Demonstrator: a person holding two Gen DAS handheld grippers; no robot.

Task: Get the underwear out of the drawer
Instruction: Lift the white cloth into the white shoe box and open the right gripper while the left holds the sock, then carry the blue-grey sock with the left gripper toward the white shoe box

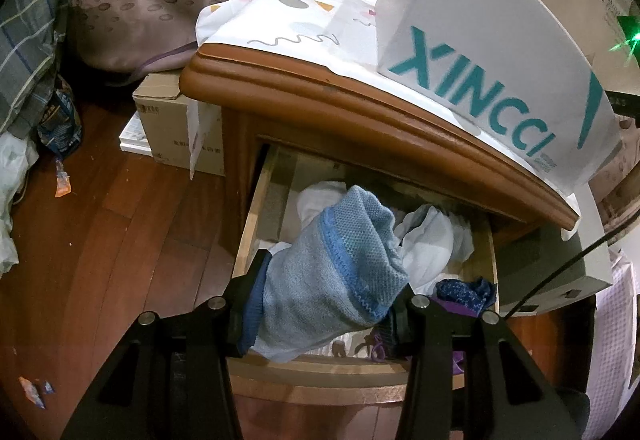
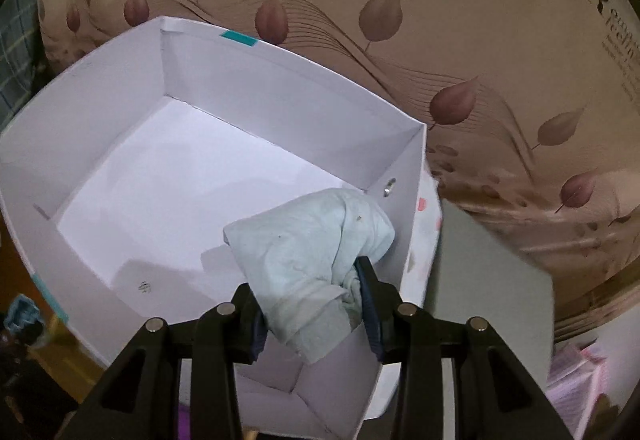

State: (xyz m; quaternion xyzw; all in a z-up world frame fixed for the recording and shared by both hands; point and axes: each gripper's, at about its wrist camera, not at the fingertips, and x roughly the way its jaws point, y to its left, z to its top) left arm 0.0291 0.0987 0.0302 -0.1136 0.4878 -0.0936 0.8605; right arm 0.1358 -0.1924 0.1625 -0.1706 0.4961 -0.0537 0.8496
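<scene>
In the left wrist view, my left gripper [image 1: 324,304] is shut on a light blue knit underwear [image 1: 336,260] with a darker blue band, held just above the open wooden drawer [image 1: 256,208]. White garments [image 1: 432,240] and a dark blue one [image 1: 468,290] lie in the drawer. In the right wrist view, my right gripper [image 2: 312,304] is shut on a pale mint underwear [image 2: 312,240], held over the inside of the white box [image 2: 132,168], near its right wall. The box floor is bare.
The white box with teal letters [image 1: 480,76] stands on the nightstand top [image 1: 320,80], on a patterned cloth [image 1: 288,16]. A cardboard box [image 1: 172,124] sits on the wooden floor to the left. Leaf-patterned bedding [image 2: 460,40] rises behind.
</scene>
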